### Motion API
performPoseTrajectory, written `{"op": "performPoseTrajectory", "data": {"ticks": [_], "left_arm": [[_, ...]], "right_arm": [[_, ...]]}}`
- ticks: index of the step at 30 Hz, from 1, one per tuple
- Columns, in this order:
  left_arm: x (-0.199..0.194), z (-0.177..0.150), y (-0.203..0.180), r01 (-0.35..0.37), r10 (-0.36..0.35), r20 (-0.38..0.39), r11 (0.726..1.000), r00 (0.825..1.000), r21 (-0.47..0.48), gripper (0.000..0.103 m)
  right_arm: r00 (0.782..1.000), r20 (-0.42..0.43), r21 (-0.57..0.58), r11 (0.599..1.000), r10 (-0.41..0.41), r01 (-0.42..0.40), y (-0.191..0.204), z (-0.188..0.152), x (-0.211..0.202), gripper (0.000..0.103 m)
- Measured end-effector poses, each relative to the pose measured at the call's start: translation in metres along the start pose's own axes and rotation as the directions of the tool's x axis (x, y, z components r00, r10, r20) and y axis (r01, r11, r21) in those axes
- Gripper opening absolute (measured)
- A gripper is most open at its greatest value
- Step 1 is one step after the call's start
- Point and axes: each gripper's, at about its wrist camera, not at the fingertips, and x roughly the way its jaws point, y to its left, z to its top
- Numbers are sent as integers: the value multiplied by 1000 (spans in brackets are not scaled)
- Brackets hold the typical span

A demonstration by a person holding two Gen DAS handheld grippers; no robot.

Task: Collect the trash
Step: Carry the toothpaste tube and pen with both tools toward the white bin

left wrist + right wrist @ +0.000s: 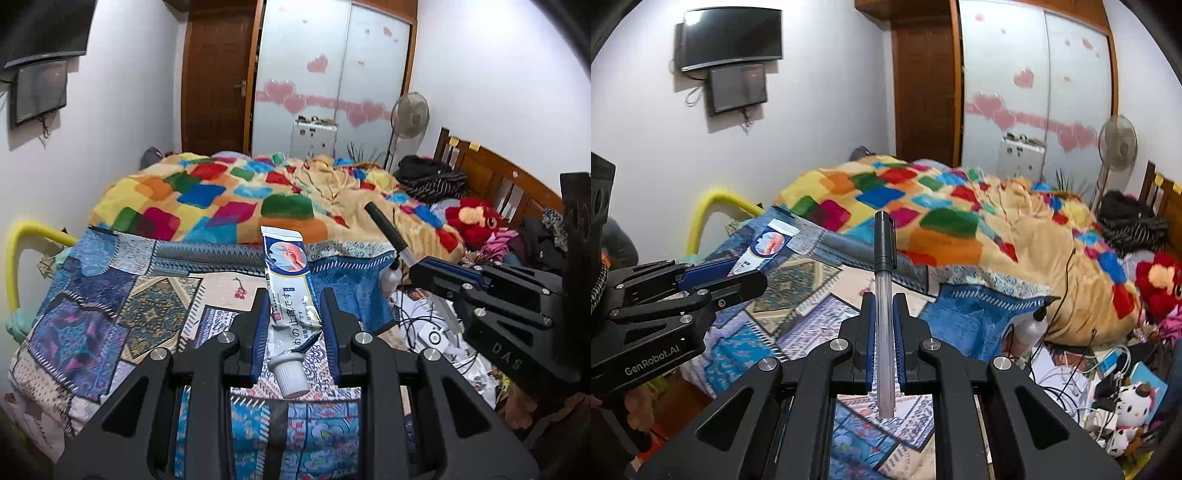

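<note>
My left gripper (294,301) is shut on a white ointment tube (288,280) with a ribbed white cap, held upright above the bed. The tube also shows in the right wrist view (764,247), between the left gripper's fingers (713,275). My right gripper (884,304) is shut on a clear pen (884,295) with a black cap, pointing up and away. In the left wrist view the right gripper (417,267) comes in from the right with the pen (386,229) sticking out toward the upper left.
A bed with a patchwork sheet (110,306) and a bright multicoloured blanket (258,199) lies below. Cables, papers and plush toys (1108,380) clutter the right side. A yellow rail (22,243) is on the left, a fan (410,114) and wardrobe behind.
</note>
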Motion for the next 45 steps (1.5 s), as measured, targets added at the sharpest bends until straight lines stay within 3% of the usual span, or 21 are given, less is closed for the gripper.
{"op": "performPoseTrajectory", "data": {"ticks": [11,23,34,39,45], "left_arm": [[-115,-32,16,-93,93,110,996,990,-5,27],[-198,-98,69,-194,204,108,976,973,-94,27],[-249,-179,155,-306,317,5,920,948,-243,27],[-256,-224,197,-335,330,-76,878,941,-341,27],[-243,-279,238,-389,338,-193,817,921,-426,27]], "right_arm": [[994,41,-36,994,100,-99,59,-13,-62,8],[977,2,-76,974,213,-212,132,-44,-85,8],[944,-116,-150,934,309,-324,212,-73,-69,8],[915,-203,-169,907,350,-385,252,-95,-49,8],[863,-345,-191,872,370,-451,299,-129,-16,8]]}}
